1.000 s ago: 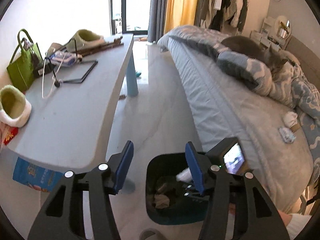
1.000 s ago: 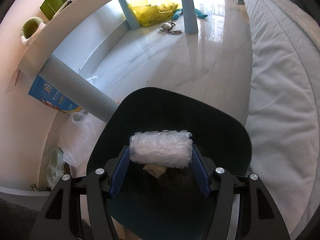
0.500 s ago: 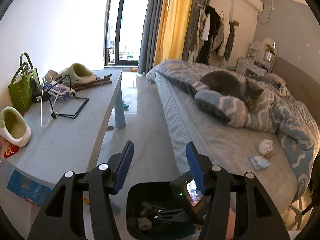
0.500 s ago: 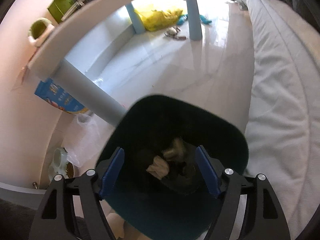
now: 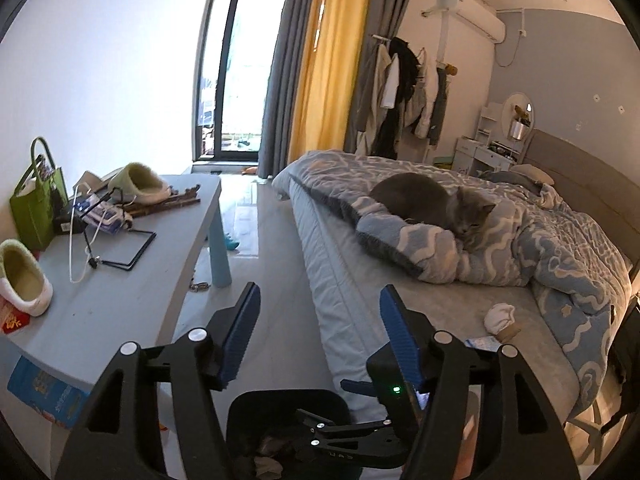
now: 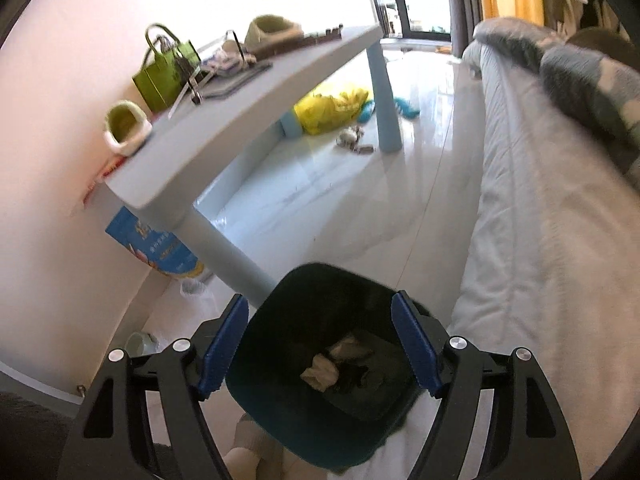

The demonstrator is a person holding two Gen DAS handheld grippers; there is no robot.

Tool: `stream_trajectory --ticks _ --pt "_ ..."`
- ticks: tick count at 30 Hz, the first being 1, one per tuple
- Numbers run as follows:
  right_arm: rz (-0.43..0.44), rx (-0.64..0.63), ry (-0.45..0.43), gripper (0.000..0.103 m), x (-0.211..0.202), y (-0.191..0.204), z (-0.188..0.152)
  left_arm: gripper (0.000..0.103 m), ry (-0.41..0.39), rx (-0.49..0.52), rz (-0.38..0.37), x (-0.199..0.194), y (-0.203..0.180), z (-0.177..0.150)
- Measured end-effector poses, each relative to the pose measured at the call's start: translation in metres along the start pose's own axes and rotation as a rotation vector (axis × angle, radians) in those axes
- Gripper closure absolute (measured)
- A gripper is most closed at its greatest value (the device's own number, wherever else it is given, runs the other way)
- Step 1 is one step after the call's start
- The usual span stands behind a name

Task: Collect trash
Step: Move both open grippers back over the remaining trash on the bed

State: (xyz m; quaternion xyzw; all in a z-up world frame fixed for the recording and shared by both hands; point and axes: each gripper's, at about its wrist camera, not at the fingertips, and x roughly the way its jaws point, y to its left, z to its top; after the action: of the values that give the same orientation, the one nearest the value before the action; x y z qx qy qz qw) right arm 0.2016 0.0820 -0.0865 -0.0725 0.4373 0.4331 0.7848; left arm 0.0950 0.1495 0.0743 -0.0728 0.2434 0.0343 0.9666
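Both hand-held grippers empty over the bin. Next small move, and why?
Probably swing the left hand-held gripper toward the crumpled white wad on the grey bed sheet. Both it and the right hand-held gripper stand open with nothing between the pads, the dark bin already holds scraps, and the wad looks like the nearest trash.

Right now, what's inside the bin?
The bin holds crumpled paper and some dark scraps. Anything beneath them, and the near wall's inside, is hidden. Nothing sits between either gripper's jaws.
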Motion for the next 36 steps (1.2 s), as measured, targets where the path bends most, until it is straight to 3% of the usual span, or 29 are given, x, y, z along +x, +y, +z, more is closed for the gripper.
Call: stream_trajectory --ticks 5,20,36 --pt "-0.027 -0.011 -0.080 0.028 -0.040 -0.013 0.000 0.030 -0.015 0.007 -0.021 0.000 -0.016 0.001" --pt "-0.150 0.075 -0.227 0.024 -0.117 -0.079 -0.019 0.028 0.016 0.032 -0.077 0.020 -0.066 -0.009" --pt "-0.230 0.192 -0.291 0.019 -0.176 -0.153 -0.053 0.019 0.114 0.076 -0.102 0.056 -0.117 -0.031"
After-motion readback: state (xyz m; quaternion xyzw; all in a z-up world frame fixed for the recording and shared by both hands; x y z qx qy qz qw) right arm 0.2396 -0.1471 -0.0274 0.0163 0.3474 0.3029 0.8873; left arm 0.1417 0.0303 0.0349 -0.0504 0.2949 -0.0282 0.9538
